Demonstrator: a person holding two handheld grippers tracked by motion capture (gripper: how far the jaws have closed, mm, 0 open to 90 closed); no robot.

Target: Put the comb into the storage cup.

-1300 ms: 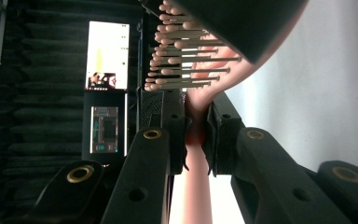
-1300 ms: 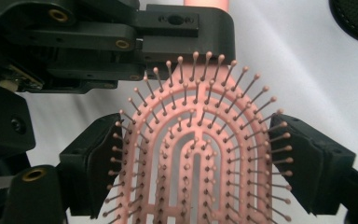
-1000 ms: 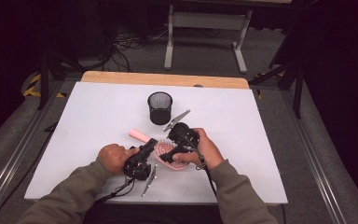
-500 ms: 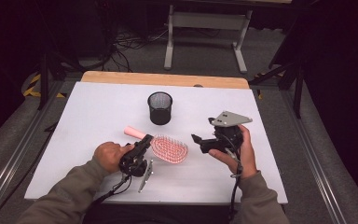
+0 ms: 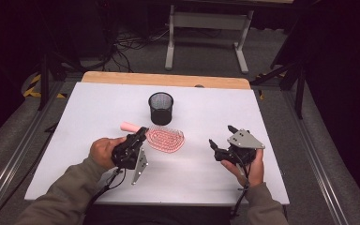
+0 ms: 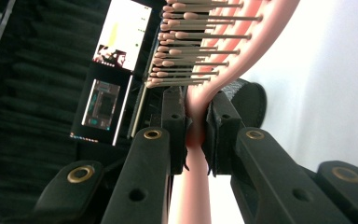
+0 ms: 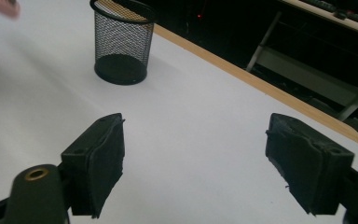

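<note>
A pink hairbrush (image 5: 168,139) lies bristles-up on the white table (image 5: 206,183), in front of a black mesh cup (image 5: 161,108). My left gripper (image 5: 142,134) is shut on the brush where the head meets the handle. In the left gripper view the gripper (image 6: 196,116) pinches the pink neck of the hairbrush (image 6: 242,56), and the mesh cup (image 6: 248,95) shows behind. My right gripper (image 5: 220,135) is held to the right of the brush, apart from it. It stands wide open (image 7: 200,140) over bare table, pointing toward the mesh cup (image 7: 121,42).
A wooden strip (image 5: 168,79) edges the far side of the table. Beyond it stand a metal frame (image 5: 206,28) and cables on the floor. The right half of the table is bare white surface.
My right gripper has let go of the brush, swung away to the right and opened. My left gripper has moved up to the brush's neck and shut on it.
</note>
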